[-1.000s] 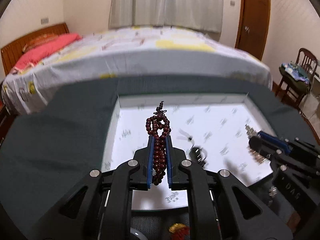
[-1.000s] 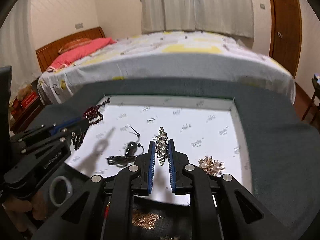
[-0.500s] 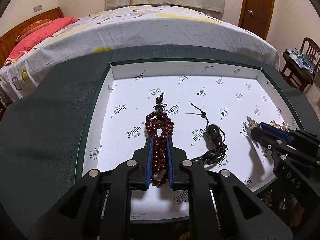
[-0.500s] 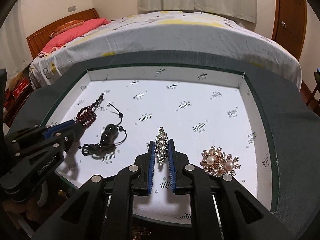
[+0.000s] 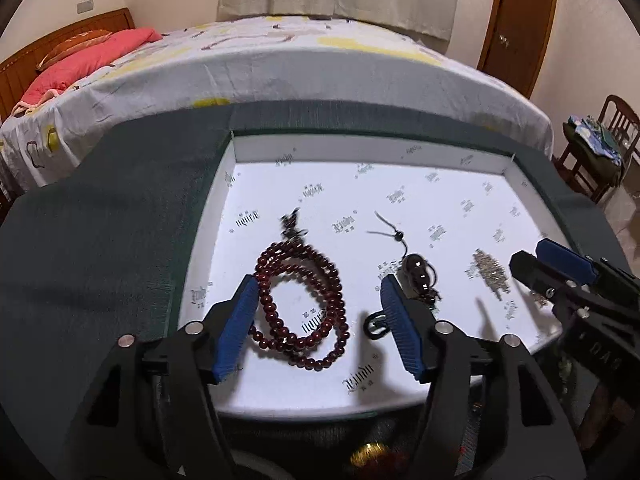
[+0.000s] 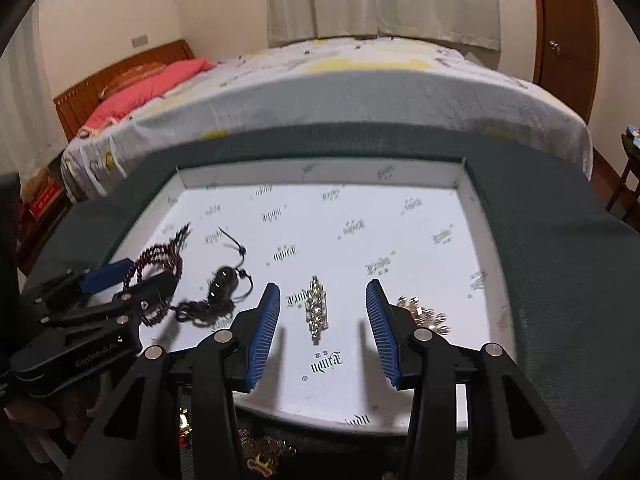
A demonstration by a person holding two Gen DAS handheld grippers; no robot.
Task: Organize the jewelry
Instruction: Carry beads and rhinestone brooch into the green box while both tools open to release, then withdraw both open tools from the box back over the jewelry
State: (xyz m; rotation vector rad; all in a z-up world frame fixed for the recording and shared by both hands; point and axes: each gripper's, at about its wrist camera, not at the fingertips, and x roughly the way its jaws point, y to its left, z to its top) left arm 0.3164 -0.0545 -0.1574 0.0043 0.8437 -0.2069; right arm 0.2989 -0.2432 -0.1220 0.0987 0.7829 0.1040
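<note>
At frame centre, the left gripper [image 5: 318, 326] held its jaws wide apart around the dark red bead bracelet [image 5: 302, 304] lying in the white tray [image 5: 360, 156].

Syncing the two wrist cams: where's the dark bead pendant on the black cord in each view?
Left wrist: dark pendant, right of centre, just beyond the left gripper's right finger.
Right wrist: dark pendant, left of centre.
Shared landmark: red bead bracelet, immediately to its left.

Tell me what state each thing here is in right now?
Left hand-held gripper: open, holding nothing.
Right hand-held gripper: open, holding nothing.
Bead bracelet: lying coiled in the tray, between the left fingers.
Rhinestone clip: lying flat in the tray.
Black pendant: in the tray, cord loose.
Pearl brooch: in the tray, partly hidden.
Tray: uncovered.
</note>
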